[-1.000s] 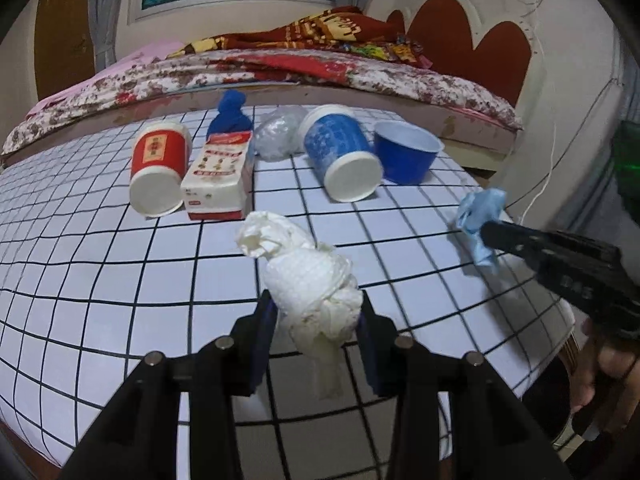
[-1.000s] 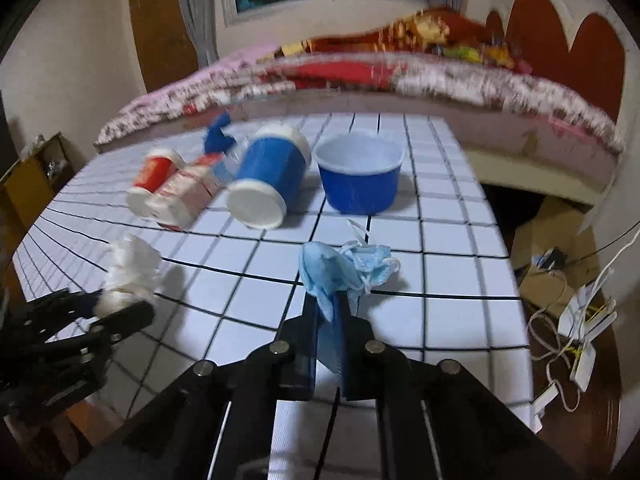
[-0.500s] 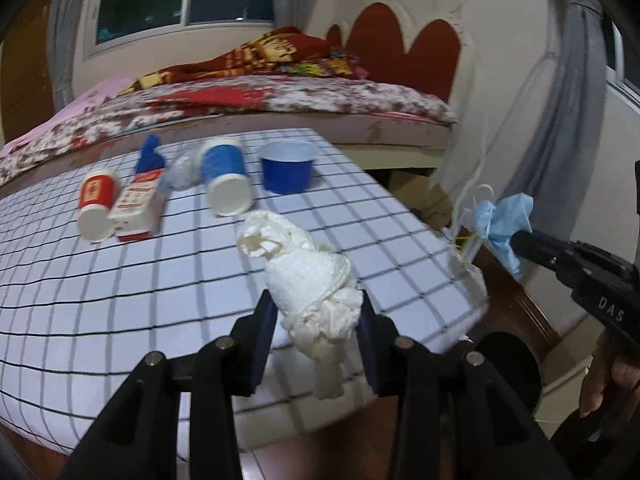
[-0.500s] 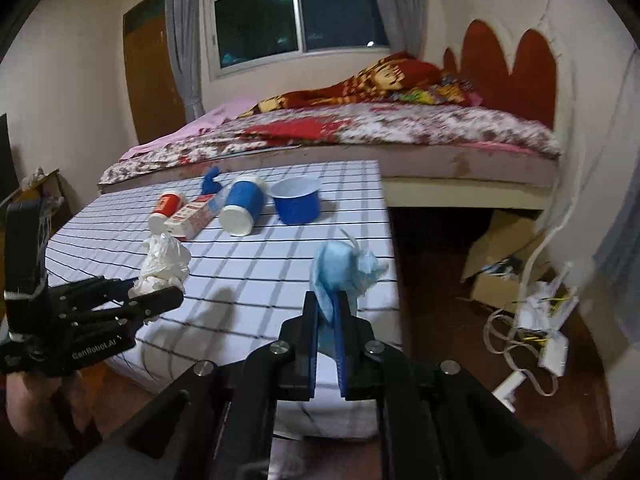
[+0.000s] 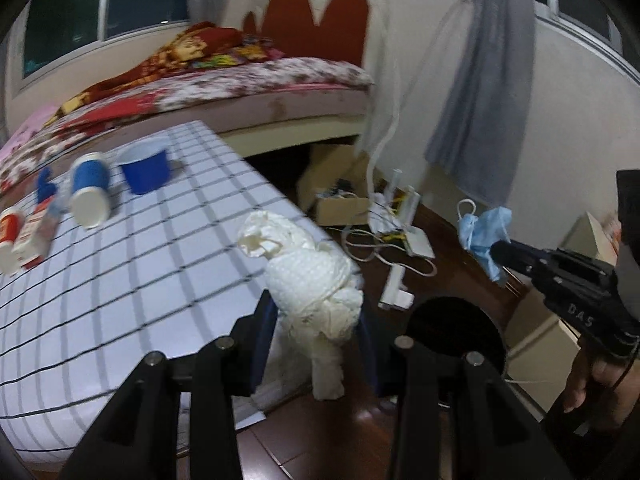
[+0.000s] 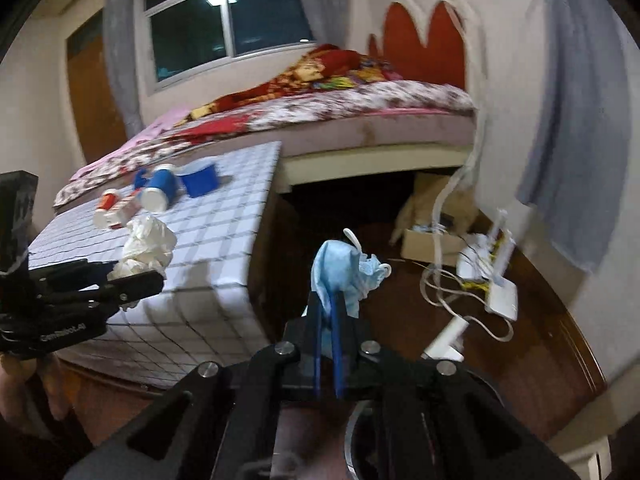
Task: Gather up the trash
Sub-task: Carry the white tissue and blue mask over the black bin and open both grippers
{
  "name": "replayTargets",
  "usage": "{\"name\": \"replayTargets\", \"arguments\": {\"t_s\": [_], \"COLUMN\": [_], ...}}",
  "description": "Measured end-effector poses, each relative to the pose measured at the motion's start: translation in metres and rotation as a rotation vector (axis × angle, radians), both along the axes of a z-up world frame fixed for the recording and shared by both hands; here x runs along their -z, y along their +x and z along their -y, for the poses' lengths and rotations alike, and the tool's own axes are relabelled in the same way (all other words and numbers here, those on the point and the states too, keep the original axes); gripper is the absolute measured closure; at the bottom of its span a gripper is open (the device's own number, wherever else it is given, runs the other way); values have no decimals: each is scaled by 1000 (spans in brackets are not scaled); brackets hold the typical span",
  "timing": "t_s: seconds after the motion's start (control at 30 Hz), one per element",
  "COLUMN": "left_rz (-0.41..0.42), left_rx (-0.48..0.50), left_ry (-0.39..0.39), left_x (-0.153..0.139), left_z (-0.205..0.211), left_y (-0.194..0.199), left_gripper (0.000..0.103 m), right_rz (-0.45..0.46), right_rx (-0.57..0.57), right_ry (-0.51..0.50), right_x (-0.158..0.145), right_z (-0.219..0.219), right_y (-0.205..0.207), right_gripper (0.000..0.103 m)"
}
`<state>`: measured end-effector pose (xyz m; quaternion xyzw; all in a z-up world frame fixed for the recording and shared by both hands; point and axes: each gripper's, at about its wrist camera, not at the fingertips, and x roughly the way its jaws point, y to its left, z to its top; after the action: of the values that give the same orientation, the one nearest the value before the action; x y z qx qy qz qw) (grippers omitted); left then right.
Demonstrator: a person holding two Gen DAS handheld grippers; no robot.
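Note:
My left gripper [image 5: 316, 312] is shut on a crumpled white paper towel wad [image 5: 312, 276], held past the right edge of the checkered table [image 5: 120, 280]. My right gripper [image 6: 329, 304] grips a light blue face mask [image 6: 340, 268]; its jaws are closing tighter on the mask, which bunches above the pads. The left wrist view shows the right gripper [image 5: 500, 250] and the face mask [image 5: 482, 232] at right, above a round black bin [image 5: 456, 332] on the floor. In the right wrist view the left gripper [image 6: 148, 276] and the paper towel wad [image 6: 148, 244] are at left.
On the table lie a blue cup [image 5: 90, 192], a blue bowl [image 5: 146, 168], a red cup [image 5: 8, 236] and a red-and-white carton [image 5: 38, 232]. White cables and a router [image 5: 416, 240] and a cardboard box [image 5: 340, 208] clutter the wooden floor. The bed [image 5: 240, 80] stands behind.
Both grippers have swung to the right, away from over the table and out above the floor by the black bin. Each still holds its piece of trash.

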<state>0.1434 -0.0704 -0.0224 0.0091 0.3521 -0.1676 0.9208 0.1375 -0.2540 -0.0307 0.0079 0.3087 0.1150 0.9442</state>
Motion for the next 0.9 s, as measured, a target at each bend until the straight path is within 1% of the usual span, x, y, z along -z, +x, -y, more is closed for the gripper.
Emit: {"name": "replayTargets", "arguments": {"t_s": [0.27,0.4,0.6,0.73,0.9], "left_rz": [-26,-49,-100,-144,-202], "left_rx": [151,242,342,396,429], "left_ry": [7,18,30,36,56], "left_x": [10,19,40,55,78], "left_z": [62,95,131,150,170], "left_y": [-9,-14,-15,-11,-7], "left_gripper": [63,63,63,63,63], "right_rz": [-74,-101,-147,-188,-236], "right_rx": [122,149,175,187,207], "right_ry": [28,35,49,64,70], "right_x": [24,34,48,63,80], "right_z": [65,85,111,125,142], "right_y": [-21,-30,-40,-44,-44], "right_gripper": [99,99,99,99,99]}}
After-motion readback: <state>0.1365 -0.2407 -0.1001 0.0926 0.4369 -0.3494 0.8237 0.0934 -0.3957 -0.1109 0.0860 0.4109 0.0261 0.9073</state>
